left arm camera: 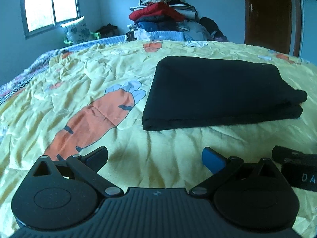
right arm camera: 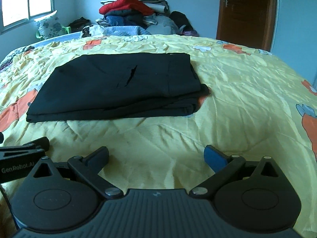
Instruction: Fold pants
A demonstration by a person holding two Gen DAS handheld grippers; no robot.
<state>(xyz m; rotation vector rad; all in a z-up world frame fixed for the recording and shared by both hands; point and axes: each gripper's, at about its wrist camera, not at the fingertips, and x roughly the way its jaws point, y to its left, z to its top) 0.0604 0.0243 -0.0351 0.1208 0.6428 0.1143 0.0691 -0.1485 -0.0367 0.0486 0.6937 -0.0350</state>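
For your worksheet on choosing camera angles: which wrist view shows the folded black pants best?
The right wrist view: the black pants lie whole near its centre, with layered edges and a seam slit visible. The left wrist view shows the same pants off to the right, as a plain dark shape with little detail.

A heap of clothes [left arm camera: 164, 13] rises behind the yellow bedspread [left arm camera: 99, 83] (carrot-printed).

The left gripper [left arm camera: 154, 158] and the right gripper [right arm camera: 156, 156] sit side by side and level, each with its 2 fingers spread wide and nothing between them, both pointing forward, the right one's body showing at the left view's edge.
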